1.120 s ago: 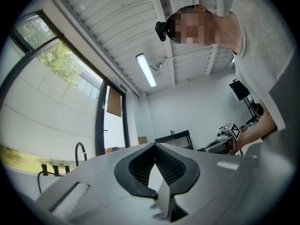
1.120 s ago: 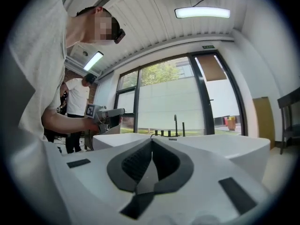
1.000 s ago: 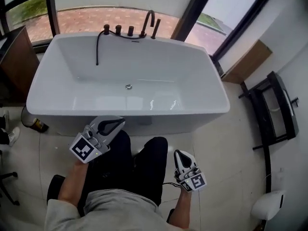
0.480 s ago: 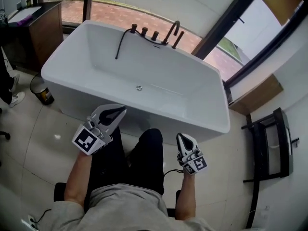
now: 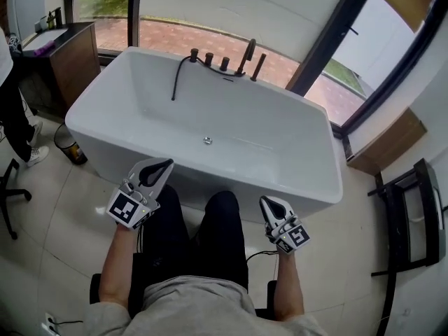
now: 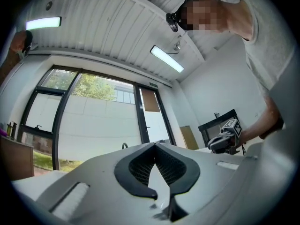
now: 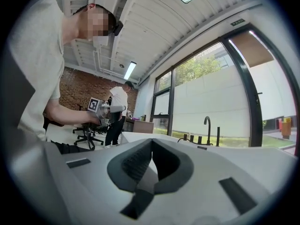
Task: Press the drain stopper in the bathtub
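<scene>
1. The white bathtub (image 5: 105, 114) stands on a pale tiled floor (image 5: 63, 208) in front of a wide window.
2. The drain stopper (image 5: 208, 141) is a small round metal piece on the bottom of the tub, about midway along its length. Nothing touches it.
3. A dark faucet (image 5: 246, 56) and a row of dark knobs stand on the far rim. A black hose (image 5: 175, 82) hangs from there down the inner wall.
4. The left gripper (image 5: 162, 166) is held over the seated person's left leg, on the near side of the tub. It is outside the tub and well apart from the stopper.
5. In the left gripper view its fingers (image 6: 138, 168) are pressed together at the tips, with nothing between them.
6. The right gripper (image 5: 268, 203) is held beside the right leg, also outside the tub and far from the stopper.
7. In the right gripper view its fingers (image 7: 131, 165) meet at the tips and pinch nothing.
8. A wooden cabinet (image 5: 70, 58) stands at the tub's left end, with a small bin (image 5: 68, 144) on the floor near it.
9. A black rack (image 5: 413, 215) stands at the right.
10. A second person's legs (image 5: 17, 117) show at the left edge.
</scene>
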Motion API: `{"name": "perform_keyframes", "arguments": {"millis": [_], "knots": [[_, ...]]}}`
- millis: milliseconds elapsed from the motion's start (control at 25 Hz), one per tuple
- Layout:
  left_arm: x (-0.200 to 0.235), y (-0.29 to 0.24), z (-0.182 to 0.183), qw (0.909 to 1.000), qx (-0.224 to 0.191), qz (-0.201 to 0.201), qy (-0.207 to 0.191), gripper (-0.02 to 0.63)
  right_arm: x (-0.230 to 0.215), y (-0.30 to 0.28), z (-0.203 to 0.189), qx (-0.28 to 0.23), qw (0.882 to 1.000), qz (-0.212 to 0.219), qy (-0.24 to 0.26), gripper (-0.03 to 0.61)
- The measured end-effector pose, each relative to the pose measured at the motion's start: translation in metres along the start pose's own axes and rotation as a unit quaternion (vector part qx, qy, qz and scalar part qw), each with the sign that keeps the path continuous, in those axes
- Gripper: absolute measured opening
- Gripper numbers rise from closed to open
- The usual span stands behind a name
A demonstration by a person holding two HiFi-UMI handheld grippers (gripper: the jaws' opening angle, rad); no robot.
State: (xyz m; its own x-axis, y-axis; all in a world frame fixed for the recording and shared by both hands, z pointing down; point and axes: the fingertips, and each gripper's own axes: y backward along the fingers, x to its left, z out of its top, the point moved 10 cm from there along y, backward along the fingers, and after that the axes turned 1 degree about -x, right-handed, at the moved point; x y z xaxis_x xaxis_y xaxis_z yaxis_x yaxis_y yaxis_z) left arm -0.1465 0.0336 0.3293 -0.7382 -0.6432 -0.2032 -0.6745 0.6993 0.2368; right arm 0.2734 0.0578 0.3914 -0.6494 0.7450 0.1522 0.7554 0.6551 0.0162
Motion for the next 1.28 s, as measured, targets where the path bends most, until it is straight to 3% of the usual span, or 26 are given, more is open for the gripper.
{"name": "perform_keyframes", "arguments": {"millis": [160,360,680,840,1080,1280], "knots": [[0.014,-0.029,-0.011,0.9997,0.022,0.001,-0.014,0.008,-0.034,-0.01,0.009,0.007,1.0,0.018,0.009,0.0],[0.056,-0.075,-0.049,0.9993,0.028,-0.003,-0.025,0.008,-0.063,-0.058,0.015,0.072,0.995,0.054,0.047,0.0],[0.122,-0.176,-0.084,0.9949,0.055,-0.072,-0.046,0.008,-0.138,-0.156,-0.008,0.167,0.978,0.087,0.093,0.0],[0.139,-0.221,-0.124,0.9949,0.052,-0.086,-0.006,0.008,-0.173,-0.213,-0.04,0.208,0.97,0.098,0.074,0.0],[0.159,-0.265,-0.193,0.9942,0.059,-0.07,0.055,0.008,-0.218,-0.285,-0.12,0.296,0.947,0.114,0.045,0.0],[0.171,-0.267,-0.23,0.9936,0.069,-0.062,0.065,0.008,-0.24,-0.331,-0.178,0.346,0.931,0.117,-0.008,0.0]]}}
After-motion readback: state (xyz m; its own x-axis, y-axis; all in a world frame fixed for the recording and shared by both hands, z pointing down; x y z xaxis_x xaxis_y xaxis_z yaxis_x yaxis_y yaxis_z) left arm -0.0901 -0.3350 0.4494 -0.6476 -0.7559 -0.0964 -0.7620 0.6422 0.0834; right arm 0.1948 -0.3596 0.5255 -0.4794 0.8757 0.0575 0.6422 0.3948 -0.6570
